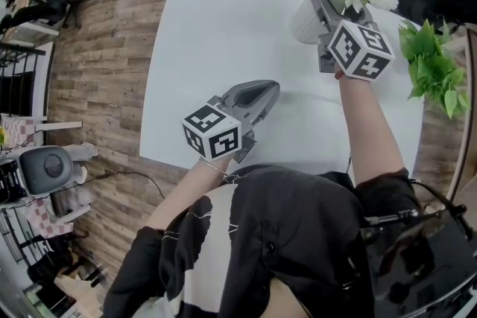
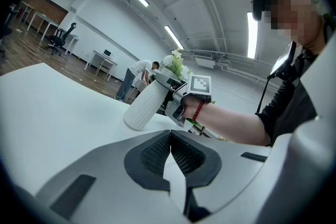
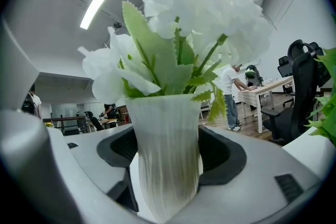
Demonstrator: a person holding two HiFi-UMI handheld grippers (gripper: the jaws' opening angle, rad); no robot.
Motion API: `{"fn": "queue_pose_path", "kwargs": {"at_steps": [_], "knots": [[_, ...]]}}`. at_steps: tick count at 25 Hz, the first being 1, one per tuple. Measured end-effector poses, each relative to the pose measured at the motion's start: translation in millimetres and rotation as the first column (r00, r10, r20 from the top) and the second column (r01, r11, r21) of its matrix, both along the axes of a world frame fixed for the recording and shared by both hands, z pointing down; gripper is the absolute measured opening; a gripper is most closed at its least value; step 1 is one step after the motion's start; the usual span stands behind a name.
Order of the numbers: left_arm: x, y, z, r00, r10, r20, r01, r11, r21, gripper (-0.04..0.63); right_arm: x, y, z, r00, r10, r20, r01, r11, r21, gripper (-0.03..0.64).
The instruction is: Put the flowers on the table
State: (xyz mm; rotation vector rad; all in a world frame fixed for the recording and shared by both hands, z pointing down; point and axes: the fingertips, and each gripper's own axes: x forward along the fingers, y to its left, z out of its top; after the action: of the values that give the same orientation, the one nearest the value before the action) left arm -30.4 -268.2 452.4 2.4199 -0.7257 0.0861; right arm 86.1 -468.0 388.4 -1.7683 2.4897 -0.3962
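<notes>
Flowers (image 3: 205,13) in vase (image 3: 165,128), right gripper (image 3: 168,165) jaws grasping it, left gripper (image 2: 169,155) jaws clenched, its view shows tilt

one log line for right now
left hand-held gripper: shut, empty | right hand-held gripper: shut on vase | vase: tilted, flowers in it, over table

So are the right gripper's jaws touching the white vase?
Touching. In the right gripper view, the right gripper has its jaws pressed against both sides of the white vase.
</notes>
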Motion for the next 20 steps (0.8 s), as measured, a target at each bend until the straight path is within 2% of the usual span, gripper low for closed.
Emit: {"fn": "queue_pose_path", "kwargs": {"at_steps": [10, 20], "knots": [[-3.7, -0.9, 0.5, 1.0, -0.011, -0.003, 0.011, 1.0, -0.005, 0.014, -19.2, 5.3, 0.6, 0.996, -0.046, -0.081, 0.047, 0.999, 0.013, 0.348], [-9.2, 0.8, -0.5, 1.0, -0.013, -0.005, 0.013, 1.0, -0.008, 0.014, -28.9, 7.6, -0.8, 0.992, -0.057, -0.11, 0.059, 0.998, 0.017, 0.35]]}}
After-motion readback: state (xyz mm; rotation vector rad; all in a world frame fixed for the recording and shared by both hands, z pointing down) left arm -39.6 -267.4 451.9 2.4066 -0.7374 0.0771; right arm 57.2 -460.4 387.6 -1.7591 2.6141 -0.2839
